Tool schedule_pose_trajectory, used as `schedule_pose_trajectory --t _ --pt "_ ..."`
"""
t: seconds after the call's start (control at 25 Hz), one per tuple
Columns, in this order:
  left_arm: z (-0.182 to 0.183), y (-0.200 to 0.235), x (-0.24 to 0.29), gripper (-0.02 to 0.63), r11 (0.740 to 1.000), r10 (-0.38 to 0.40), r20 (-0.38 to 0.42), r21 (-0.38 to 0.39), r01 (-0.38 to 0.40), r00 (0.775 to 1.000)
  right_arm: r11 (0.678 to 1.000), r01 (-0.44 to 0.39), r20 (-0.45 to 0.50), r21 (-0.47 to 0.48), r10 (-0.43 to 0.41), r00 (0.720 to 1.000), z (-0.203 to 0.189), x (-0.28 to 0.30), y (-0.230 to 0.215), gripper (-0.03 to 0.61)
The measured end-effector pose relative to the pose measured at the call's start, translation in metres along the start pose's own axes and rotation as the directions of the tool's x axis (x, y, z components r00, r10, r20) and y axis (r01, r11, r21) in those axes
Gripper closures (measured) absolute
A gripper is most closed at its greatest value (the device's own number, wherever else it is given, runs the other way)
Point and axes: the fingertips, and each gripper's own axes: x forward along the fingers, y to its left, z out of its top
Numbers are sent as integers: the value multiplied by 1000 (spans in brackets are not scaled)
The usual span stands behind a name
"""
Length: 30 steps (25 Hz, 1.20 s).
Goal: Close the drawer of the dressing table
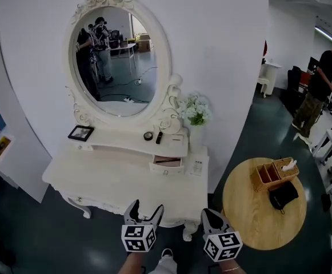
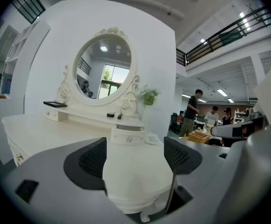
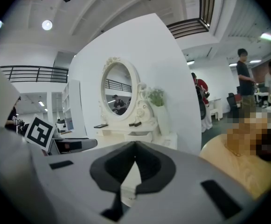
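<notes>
A white dressing table (image 1: 97, 181) with an oval mirror (image 1: 117, 59) stands against the wall. Its small drawer (image 1: 167, 163) under the right end of the raised shelf is pulled out; in the left gripper view the drawer (image 2: 128, 136) shows its front straight ahead, and in the right gripper view the drawer (image 3: 134, 135) lies far off. My left gripper (image 1: 144, 213) hangs at the table's front edge, open and empty, well short of the drawer. My right gripper (image 1: 210, 217) is beside it off the table's right front corner, shut on nothing.
On the shelf lie a picture frame (image 1: 80, 133) and two small dark items (image 1: 153, 136); a vase of flowers (image 1: 195, 116) stands at its right end. A round wooden table (image 1: 263, 210) with an organiser and a black pouch stands to the right. A person (image 1: 317, 87) is far right.
</notes>
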Motion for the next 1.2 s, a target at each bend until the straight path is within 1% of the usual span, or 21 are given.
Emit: schedule_pose_trajectory --t 0.28,0.36,0.48,0.64,0.8,1.08,1.2 --pt "19 29 51 249 998 -51 -21 44 52 998 999 47 -5 -6 -47 999 13 52 5 577" --pt "20 38 61 249 998 -52 -30 39 53 998 998 58 -7 -8 -58 998 14 61 7 577" --pt "20 48 75 249 999 -51 -40 9 52 998 997 70 -12 -13 -70 997 16 72 6 577" --pt "18 51 88 249 998 -65 -51 8 66 997 996 88 -19 -7 -88 996 17 83 1 577" --pt "20 53 105 250 998 -61 -54 20 62 997 995 97 -8 3 -97 995 22 95 -8 577" --pt "9 42 127 252 997 -53 -91 49 58 994 992 124 -4 28 -124 992 28 106 -29 577" --pt "5 37 139 288 997 -48 -100 60 54 994 991 131 -5 35 -131 991 28 109 -38 577"
